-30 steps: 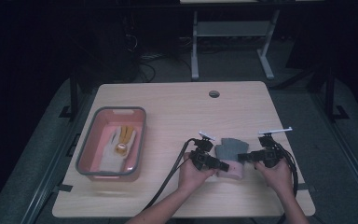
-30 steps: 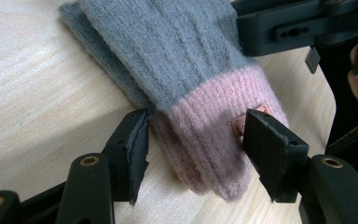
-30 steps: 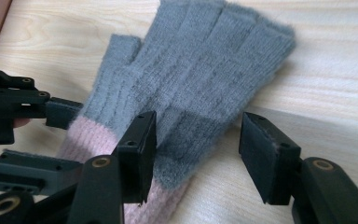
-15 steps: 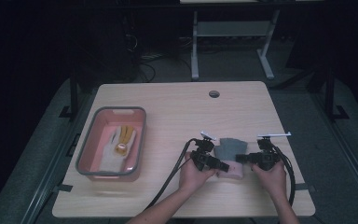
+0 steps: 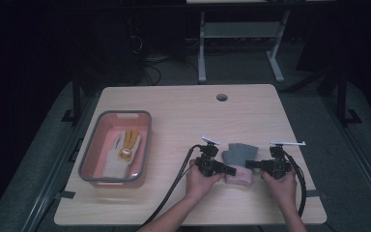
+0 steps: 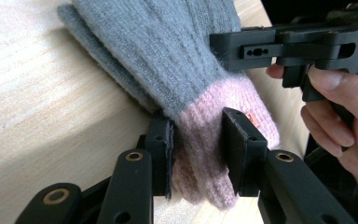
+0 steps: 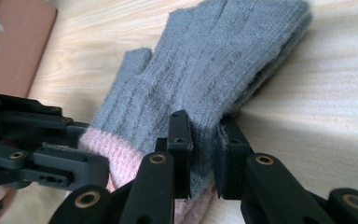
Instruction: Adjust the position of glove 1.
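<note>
Pink ribbed knit is what the left gripper (image 6: pixel 196 154) bites: its jaws have just been closing and now squeeze the cuff of the grey glove (image 6: pixel 168 51) between their pads. The right gripper (image 7: pixel 203 156) has likewise just been closing, and its jaws pinch the glove's other edge, where the grey wool meets the pink band. Each gripper shows in the other's view, just beside the cuff, with a hand wrapped round its handle.

From the high view, the glove (image 5: pixel 240 159) lies flat on the wooden surface (image 5: pixel 183 116), fingers pointing away from the person, with the left gripper (image 5: pixel 227 170) at its left side and the right gripper (image 5: pixel 251 165) at its right. Both hands come in from the near edge, cables trailing back from the grippers.

Well to the left of the glove stands a grey-rimmed pink tray (image 5: pixel 89 159), holding a pale glove with yellow parts (image 5: pixel 123 150).
</note>
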A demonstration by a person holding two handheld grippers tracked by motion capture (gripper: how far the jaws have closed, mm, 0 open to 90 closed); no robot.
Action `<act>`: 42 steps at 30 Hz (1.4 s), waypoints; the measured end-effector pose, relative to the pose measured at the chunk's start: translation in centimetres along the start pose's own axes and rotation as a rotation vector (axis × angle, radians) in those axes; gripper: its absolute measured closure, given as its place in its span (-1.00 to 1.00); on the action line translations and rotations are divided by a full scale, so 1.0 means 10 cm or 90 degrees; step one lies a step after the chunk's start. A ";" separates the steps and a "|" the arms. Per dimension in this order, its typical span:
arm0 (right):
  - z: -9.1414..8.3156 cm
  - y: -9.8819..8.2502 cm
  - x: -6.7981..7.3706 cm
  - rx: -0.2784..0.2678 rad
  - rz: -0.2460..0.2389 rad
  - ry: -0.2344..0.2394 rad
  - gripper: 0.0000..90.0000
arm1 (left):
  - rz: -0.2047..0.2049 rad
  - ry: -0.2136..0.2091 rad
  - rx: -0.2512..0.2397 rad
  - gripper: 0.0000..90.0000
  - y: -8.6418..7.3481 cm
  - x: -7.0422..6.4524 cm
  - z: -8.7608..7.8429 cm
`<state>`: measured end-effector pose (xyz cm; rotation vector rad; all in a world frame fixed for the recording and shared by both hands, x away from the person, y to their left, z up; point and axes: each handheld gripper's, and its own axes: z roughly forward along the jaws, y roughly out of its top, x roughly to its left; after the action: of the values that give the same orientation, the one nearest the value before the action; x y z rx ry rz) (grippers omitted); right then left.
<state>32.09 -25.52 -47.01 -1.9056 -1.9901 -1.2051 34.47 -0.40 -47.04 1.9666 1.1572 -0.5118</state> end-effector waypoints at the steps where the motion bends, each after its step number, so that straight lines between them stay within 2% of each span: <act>1: -0.01 -0.01 -0.01 0.000 0.004 0.004 0.75 | -0.003 -0.006 -0.003 0.46 -0.01 0.00 0.00; 7: -0.07 -0.04 0.02 -0.009 0.011 0.017 0.76 | 0.011 -0.014 -0.006 0.48 -0.04 0.00 -0.02; 13: -0.12 -0.06 0.08 -0.016 0.003 0.028 0.76 | 0.006 -0.031 -0.033 0.48 -0.13 0.01 -0.09; 20: -0.12 -0.06 0.22 -0.010 -0.019 0.030 0.75 | 0.028 -0.023 -0.036 0.49 -0.16 0.00 -0.24; 28: -0.07 -0.02 0.39 0.005 -0.049 0.031 0.75 | 0.025 -0.029 -0.045 0.48 -0.19 0.06 -0.40; 34: -0.02 0.03 0.47 0.011 -0.044 0.047 0.75 | 0.026 -0.024 -0.049 0.48 -0.19 0.08 -0.52; 42: 0.01 0.11 0.62 0.016 -0.062 0.054 0.75 | 0.025 -0.022 -0.059 0.48 -0.18 0.11 -0.68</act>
<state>31.92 -20.79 -42.92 -1.7345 -2.0644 -1.2560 33.12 6.05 -44.36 1.8906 1.0997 -0.4621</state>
